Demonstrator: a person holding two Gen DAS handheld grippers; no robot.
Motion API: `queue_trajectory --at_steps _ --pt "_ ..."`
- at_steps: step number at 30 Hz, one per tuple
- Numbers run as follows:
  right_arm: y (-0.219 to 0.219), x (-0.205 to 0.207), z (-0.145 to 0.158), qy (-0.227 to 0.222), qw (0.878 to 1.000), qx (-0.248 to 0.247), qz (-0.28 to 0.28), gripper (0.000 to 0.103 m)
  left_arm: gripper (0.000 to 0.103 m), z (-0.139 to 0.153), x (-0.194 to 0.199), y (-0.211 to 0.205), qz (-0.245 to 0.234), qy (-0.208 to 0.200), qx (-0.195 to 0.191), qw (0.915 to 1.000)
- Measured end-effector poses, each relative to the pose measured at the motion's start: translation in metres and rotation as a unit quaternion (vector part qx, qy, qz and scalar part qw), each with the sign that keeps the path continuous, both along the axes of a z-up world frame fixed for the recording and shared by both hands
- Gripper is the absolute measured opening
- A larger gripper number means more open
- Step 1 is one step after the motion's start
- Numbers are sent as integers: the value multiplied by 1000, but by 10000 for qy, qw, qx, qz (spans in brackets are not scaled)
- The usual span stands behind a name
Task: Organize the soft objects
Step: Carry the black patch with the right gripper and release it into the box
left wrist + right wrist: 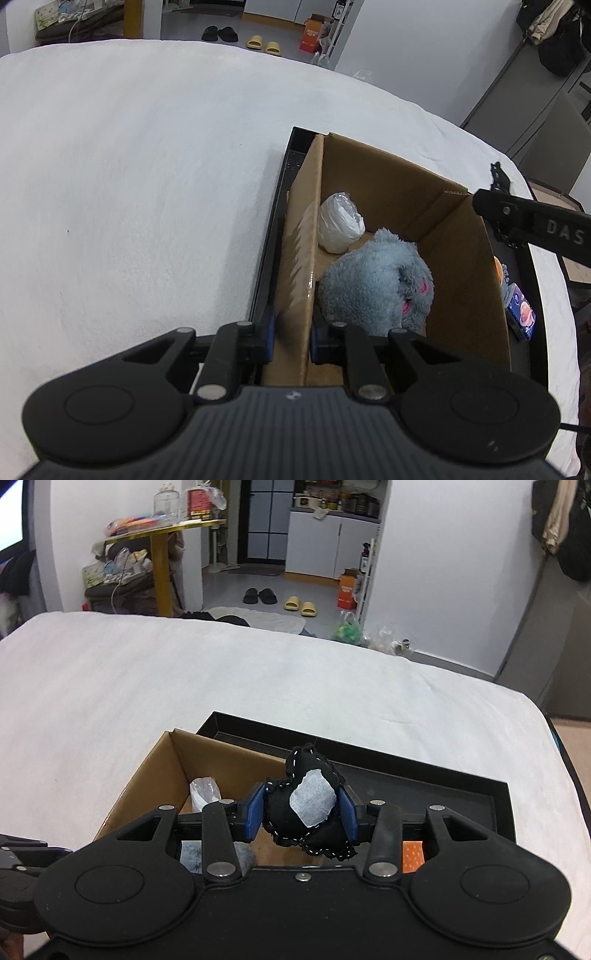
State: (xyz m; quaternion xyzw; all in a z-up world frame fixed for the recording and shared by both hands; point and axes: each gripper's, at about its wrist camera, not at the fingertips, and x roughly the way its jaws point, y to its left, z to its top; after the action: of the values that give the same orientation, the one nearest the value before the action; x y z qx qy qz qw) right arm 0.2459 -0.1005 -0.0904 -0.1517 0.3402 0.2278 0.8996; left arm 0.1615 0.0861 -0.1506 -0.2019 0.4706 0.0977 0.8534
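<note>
- Right wrist view: the right gripper (301, 816) clenches a small black stitched soft toy (306, 812) with a white patch between its blue pads (255, 814), held in the air above the near end of the cardboard box (155, 771) and the black tray (443, 790).
- Left wrist view: the left gripper (291, 338) is clamped on the near part of the box's left wall (295, 258), one pad outside and one inside.
- Inside the box lie a blue plush toy (373, 284) with pink marks, against the near end, and a white wrapped bundle (340, 223) just beyond it, touching the left wall.
- Bare cardboard floor shows toward the box's far end, past the bundle.
- The box stands in the tray, its left wall close to the tray's left rim, a narrow strip of tray showing between them.
- On the right, tray floor lies open beside the box; a small printed packet (521, 308) rests there near the right wall.
- The tray sits on a white bed cover (147, 184), with wide bare cover to the left and beyond, and the bed's edge near the tray on the right.
</note>
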Motion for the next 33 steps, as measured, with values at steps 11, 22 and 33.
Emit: queue_trajectory --at_steps 11,22,33 --pt "-2 -4 -3 -28 10000 13 15 65 17 0 -1 4 39 -17 -93 9999" --pt "-6 -8 -7 51 9999 32 -143 80 18 2 -2 3 36 -26 -118 9999" --pt "-46 -7 -13 142 9975 159 -680 90 40 9 0 -1 36 -102 69 9999"
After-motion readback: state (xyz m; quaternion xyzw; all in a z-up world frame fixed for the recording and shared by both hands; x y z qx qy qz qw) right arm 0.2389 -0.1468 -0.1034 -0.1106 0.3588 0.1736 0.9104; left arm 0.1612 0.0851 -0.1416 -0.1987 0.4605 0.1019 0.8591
